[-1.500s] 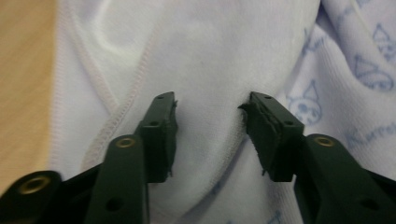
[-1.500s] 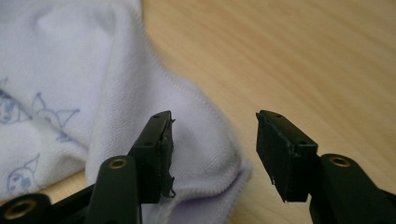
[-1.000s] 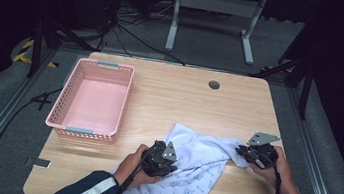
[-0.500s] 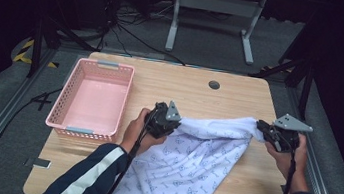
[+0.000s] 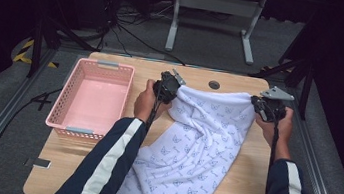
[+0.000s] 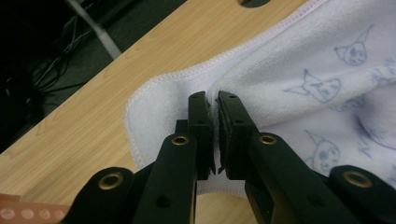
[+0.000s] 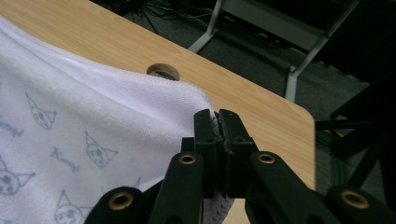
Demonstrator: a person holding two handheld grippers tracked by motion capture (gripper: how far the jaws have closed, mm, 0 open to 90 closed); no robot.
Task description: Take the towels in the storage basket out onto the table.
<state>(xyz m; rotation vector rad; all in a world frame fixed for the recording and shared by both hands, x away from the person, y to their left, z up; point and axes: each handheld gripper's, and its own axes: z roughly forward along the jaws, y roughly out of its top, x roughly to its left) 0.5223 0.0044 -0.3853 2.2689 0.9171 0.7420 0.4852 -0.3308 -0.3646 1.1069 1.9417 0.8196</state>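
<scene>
Right now you are pinching the white printed towel (image 5: 199, 146) with both tongs: the left tongs (image 5: 170, 90) are clamping one top corner just beside the pink basket (image 5: 90, 99), the right tongs (image 5: 265, 109) are clamping the other corner, well apart from the basket, while the towel is draping down across the bench (image 5: 244, 187).
</scene>
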